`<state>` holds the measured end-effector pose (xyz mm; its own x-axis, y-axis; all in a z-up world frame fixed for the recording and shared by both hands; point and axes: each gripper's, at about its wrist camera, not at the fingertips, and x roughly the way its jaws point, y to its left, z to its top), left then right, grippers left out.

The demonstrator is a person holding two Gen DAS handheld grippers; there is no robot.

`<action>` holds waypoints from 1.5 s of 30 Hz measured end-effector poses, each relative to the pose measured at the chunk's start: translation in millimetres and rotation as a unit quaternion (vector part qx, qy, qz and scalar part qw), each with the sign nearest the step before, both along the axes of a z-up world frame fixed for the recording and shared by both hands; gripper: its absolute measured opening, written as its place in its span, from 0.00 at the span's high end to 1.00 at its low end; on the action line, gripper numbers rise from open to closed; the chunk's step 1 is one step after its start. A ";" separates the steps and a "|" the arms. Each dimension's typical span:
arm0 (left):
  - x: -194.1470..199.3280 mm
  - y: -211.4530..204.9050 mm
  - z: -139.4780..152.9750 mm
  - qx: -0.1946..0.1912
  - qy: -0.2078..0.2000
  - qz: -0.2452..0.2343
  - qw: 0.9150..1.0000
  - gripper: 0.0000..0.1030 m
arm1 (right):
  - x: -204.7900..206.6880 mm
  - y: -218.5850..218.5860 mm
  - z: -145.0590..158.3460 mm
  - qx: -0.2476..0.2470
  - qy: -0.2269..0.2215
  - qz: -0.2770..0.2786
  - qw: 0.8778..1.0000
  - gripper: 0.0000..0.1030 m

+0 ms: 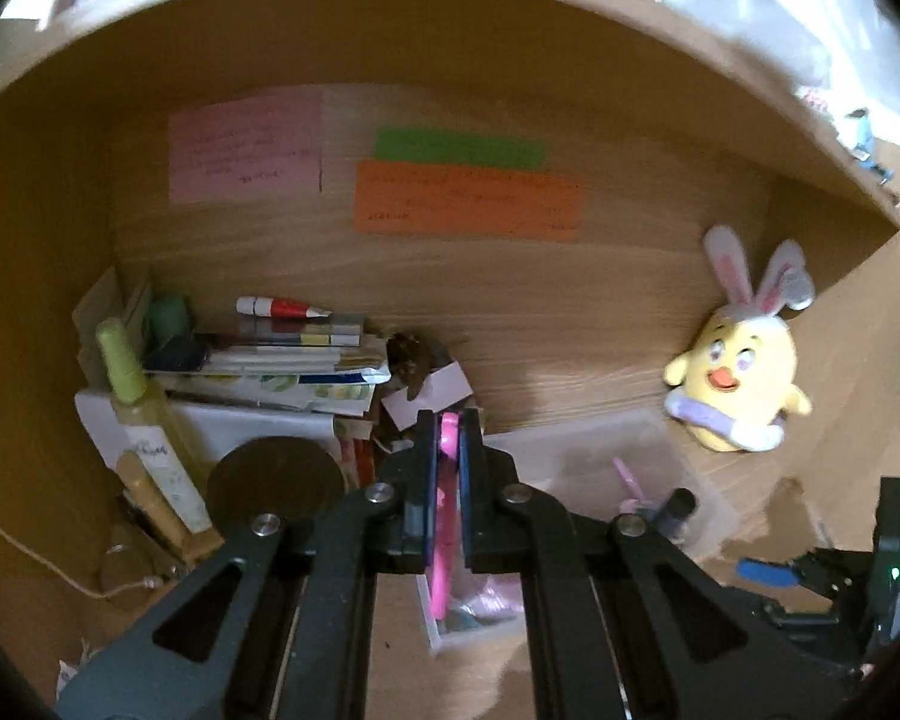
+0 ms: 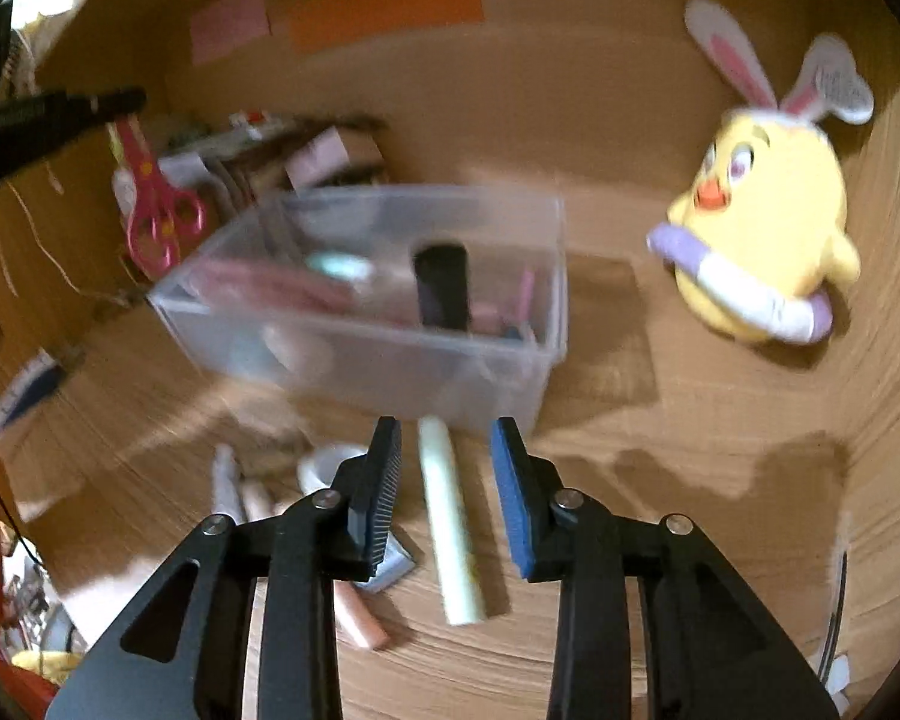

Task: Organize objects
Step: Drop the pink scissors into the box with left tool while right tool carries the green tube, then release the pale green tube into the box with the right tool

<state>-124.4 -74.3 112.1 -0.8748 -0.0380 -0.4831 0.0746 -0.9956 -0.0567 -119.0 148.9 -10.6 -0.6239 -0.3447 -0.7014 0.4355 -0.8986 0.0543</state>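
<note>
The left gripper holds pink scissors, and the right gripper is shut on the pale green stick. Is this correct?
Not quite. The left gripper does hold the pink scissors, but the right gripper is open: the right wrist view shows the pale green stick between its jaws, untouched.

You will find no text, brand, number or sign here that can be read. In the left wrist view, the pink note (image 1: 245, 147) and the orange note (image 1: 467, 197) on the back panel carry handwritten lines, but the strokes are too small and blurred for you to make out. The pale green bottle (image 1: 150, 420) at the left bears a printed label whose script-style word stays illegible. In the right wrist view, the tag on the plush chick's ear (image 2: 840, 84) shows faint print, also too blurred for you to read.
</note>
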 end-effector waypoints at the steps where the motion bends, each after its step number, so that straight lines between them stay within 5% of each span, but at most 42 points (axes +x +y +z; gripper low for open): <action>1: -4.9 2.4 -2.0 -0.009 -0.003 0.006 1.000 0.95 | -3.2 1.0 -6.6 0.008 -0.009 -0.001 1.000 0.72; 8: -20.1 19.6 -1.8 -0.020 -0.006 -0.011 1.000 0.95 | -13.2 1.7 -39.1 0.019 -0.068 0.021 0.997 0.73; 12: -26.0 27.9 -9.4 -0.026 -0.025 -0.026 0.999 0.95 | -10.1 -3.7 -45.7 0.027 -0.070 0.032 0.997 0.86; 19: -12.8 30.1 -27.4 -0.007 -0.061 -0.055 0.997 0.92 | 4.7 -1.4 -33.1 0.011 -0.044 0.031 0.998 0.86; 22: -3.2 34.7 -32.7 -0.012 -0.068 -0.060 0.996 0.76 | 11.6 4.7 -11.2 -0.013 -0.021 0.032 0.999 0.86; 27: 18.8 44.5 -37.1 -0.018 -0.060 -0.065 0.996 0.37 | 18.7 6.7 21.5 -0.027 0.023 0.022 0.999 0.86; 32: 34.0 58.5 -50.0 -0.023 -0.072 -0.088 0.993 0.15 | 7.5 11.9 47.3 -0.040 0.053 -0.005 0.998 0.86; 39: 43.4 75.8 -88.4 -0.026 -0.119 -0.112 0.986 0.12 | -31.2 3.5 59.3 -0.035 0.063 -0.034 0.997 0.86; 45: 43.4 79.9 -121.6 0.009 -0.170 -0.118 0.978 0.12 | -67.9 -3.8 41.0 -0.017 0.030 -0.044 0.998 0.86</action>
